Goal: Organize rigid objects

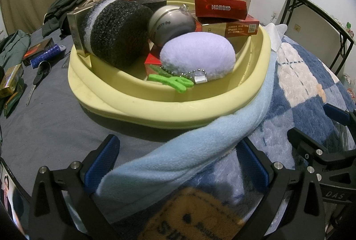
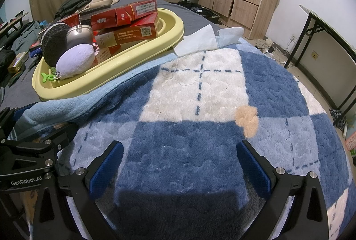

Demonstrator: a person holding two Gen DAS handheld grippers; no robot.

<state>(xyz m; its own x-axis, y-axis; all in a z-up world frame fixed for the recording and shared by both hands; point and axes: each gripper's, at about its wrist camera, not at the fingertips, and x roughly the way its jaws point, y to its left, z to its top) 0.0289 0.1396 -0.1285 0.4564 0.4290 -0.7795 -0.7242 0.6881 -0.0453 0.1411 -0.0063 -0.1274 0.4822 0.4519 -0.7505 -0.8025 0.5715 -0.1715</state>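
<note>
The pale yellow oval plastic basin sits on the grey bedsheet, its near rim touching the light-blue fleece edge of the blue-and-white checked plush blanket. It serves as the collection bin and is already heaped: a black-and-white foam cylinder lies on its side at the left, a grey metal round tin is wedged behind it, and a lavender plush oval pouch with a ball chain rests in front. A green plastic clip lies on the inner rim. Red cigarette cartons are stacked at the back right, probably because flat boxes stack stably there.

Items not yet gathered lie on the sheet to the basin's left: black-handled scissors, a blue ribbed tube on a dark box, and gold boxes. Judgement: the task is well along, with these still to collect.

Left gripper: blue-padded fingers spread apart, holding nothing, hovering over the blanket's folded edge just short of the basin. Right gripper: fingers likewise apart and empty, over the open blanket, well apart from the basin. Both appear parked between picks. White tissue sheets lie beside the basin's far end.
</note>
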